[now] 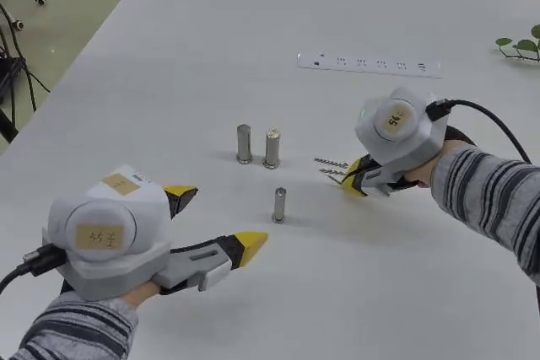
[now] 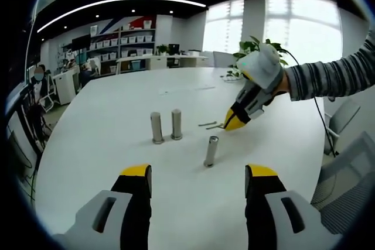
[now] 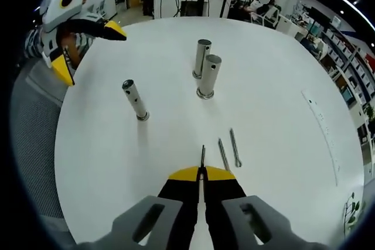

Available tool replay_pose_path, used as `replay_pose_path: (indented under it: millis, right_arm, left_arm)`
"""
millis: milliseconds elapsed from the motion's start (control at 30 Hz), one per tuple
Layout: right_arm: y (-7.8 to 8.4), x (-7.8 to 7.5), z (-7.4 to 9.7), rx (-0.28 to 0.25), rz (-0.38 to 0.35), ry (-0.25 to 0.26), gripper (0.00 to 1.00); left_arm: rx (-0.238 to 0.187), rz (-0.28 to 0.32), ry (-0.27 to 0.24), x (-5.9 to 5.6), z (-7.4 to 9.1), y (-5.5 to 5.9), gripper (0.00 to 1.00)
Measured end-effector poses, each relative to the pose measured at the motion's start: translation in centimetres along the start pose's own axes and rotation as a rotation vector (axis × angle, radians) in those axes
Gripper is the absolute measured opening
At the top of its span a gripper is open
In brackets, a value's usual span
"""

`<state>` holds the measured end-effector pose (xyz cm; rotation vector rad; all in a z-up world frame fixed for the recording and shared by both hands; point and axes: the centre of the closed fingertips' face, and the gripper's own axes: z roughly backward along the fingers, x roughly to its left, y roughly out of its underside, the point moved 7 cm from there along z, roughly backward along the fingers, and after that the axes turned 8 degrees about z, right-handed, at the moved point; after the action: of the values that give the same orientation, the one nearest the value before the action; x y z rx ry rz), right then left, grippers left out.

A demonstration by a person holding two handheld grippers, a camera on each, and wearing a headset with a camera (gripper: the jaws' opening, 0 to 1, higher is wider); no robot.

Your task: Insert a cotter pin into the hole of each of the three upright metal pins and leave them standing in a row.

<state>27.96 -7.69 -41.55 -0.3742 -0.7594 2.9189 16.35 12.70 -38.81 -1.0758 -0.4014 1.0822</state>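
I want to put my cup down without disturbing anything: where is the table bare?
Bare: the table between the power strip and the pins, and the near part right of the left gripper. Crowded: around the pins, the right gripper pinching a cotter pin, and two loose ones beside it.

Three upright metal pins, three cotter pins, two grippers, one power strip, one plant

Left metal pin and middle metal pin are standing upright together, near metal pin alone. Two loose cotter pins are lying flat, and the third cotter pin is sticking from the right gripper.
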Motion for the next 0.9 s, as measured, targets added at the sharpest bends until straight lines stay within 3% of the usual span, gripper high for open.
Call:
replay_pose_path:
  millis: [367,467,733,900]
  right_arm:
    - [-1.1,1.7,2.5,-0.093,0.106,0.047,0.0]
    - [-1.8,2.4,3.2,-0.133,0.195,0.05,0.0]
    - [-2.7,4.4,4.1,-0.148,0.354,0.036,0.0]
    - [-3.4,5.8,4.2,-0.171,0.456,0.061,0.0]
  left_arm:
    - [0.013,-0.045,0.069,-1.6,-0.6,-0.9,0.54]
    - [0.02,-0.056,0.091,-1.9,-0.9,-1.2,0.51]
    - [0.023,-0.053,0.133,-2.9,-1.1,-1.5,0.44]
    - [0.028,-0.026,0.165,-3.7,-1.2,-1.4,0.38]
